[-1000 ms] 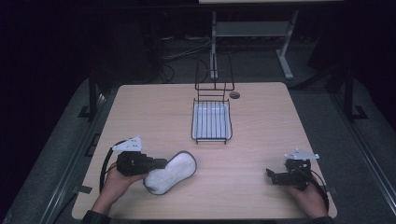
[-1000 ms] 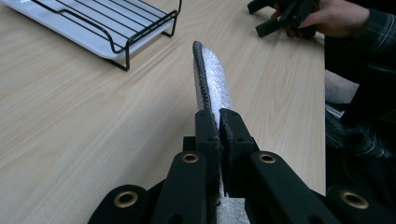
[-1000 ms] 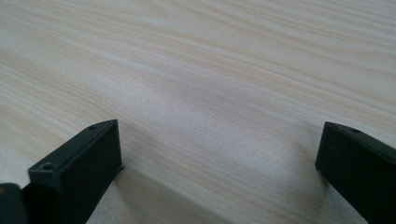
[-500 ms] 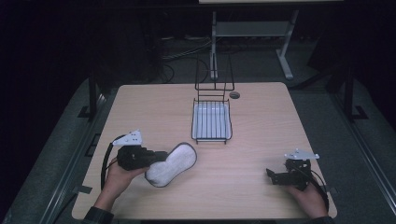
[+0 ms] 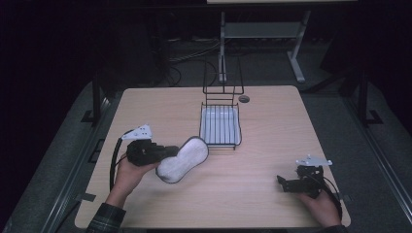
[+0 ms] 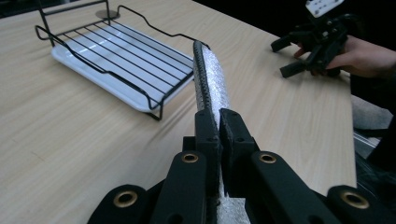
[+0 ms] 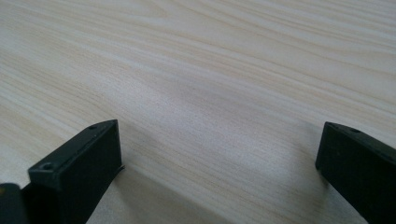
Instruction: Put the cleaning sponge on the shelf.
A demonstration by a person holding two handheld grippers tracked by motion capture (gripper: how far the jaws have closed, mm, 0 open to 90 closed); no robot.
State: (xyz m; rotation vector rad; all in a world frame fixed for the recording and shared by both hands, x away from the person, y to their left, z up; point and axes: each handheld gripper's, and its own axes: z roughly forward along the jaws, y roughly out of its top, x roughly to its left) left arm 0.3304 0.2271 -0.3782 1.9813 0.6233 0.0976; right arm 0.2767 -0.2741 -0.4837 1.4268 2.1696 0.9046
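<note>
One white insole (image 5: 183,158), peanut-shaped with a dark rim, is clamped edge-on in the left tongs (image 5: 165,153), whose jaws are pressed nearly together on its near end. In the left gripper view the insole (image 6: 211,81) stands on its edge and runs straight out ahead of the tongs (image 6: 218,122), its far tip close to the near corner of a rack; its lower end is cut off behind the jaws. From the high view it cannot be told whether the insole rests on the desk (image 5: 272,121) or hangs just above it.

Just beyond the left tongs' load sits one black wire rack (image 5: 221,124) over a white tray (image 6: 88,58); its upright back frame merges into the dark background and is hard to trace. One small round disc (image 5: 244,99) lies just past the rack.

Well apart from the left tongs, across the desk, the right tongs (image 5: 286,183) lie in a hand (image 5: 318,206) at the near edge, jaws spread wide with nothing between them. The right gripper view shows bare wood grain between the two jaws, whose bases are cut off by the frame. Two tongs, two hands, one sleeve in plaid (image 5: 103,221), partly cropped.
</note>
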